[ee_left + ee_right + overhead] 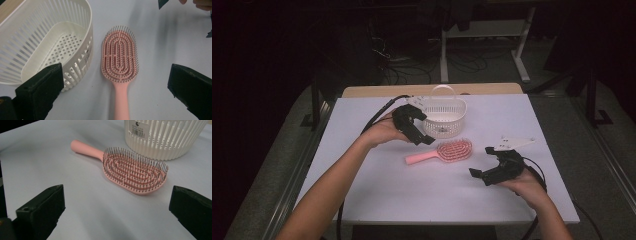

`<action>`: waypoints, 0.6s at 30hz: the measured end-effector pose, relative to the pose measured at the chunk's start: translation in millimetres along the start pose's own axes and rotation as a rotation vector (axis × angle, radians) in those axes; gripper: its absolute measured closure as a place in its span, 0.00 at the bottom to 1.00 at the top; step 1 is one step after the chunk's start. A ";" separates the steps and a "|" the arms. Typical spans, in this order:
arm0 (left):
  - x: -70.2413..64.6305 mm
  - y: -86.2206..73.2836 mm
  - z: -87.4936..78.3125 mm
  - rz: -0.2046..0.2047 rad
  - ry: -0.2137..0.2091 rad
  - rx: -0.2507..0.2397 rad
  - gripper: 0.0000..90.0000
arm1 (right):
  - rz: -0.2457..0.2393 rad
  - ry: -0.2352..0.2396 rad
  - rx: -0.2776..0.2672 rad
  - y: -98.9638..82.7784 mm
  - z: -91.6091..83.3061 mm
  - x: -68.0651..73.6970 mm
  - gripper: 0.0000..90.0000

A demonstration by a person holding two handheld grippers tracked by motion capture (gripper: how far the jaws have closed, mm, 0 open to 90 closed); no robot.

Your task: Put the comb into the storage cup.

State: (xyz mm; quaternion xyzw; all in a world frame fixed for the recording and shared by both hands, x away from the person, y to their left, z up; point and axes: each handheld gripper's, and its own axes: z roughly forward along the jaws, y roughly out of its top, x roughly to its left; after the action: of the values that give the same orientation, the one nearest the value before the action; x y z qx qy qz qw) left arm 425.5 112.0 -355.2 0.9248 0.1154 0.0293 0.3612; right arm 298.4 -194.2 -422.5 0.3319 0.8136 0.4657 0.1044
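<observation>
White table (pixel 522 200), dark room beyond

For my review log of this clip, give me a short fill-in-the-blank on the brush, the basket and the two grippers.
1. The pink hairbrush lies on the table with its bristles facing ____.
2. The white basket holds ____.
3. The jaws of the left gripper and the right gripper are both ____.
4. The brush lies ____ the basket, not inside it.

Missing words: up; nothing; open; beside
</observation>
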 end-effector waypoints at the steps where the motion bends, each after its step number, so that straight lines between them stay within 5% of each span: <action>1: 0.0 0.0 0.6 0.000 -0.002 0.004 0.00 | -0.001 -0.001 0.000 0.0 0.0 0.0 0.00; 18: -4.6 -0.8 16.3 0.032 -0.009 0.107 0.01 | -0.004 -0.001 -0.001 0.1 -0.2 0.4 0.00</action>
State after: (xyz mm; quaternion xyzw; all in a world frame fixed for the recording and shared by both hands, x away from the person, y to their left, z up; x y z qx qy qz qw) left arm 423.1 100.7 -367.6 0.9446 0.1006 0.0248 0.3113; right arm 298.0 -194.1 -422.3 0.3303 0.8141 0.4658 0.1060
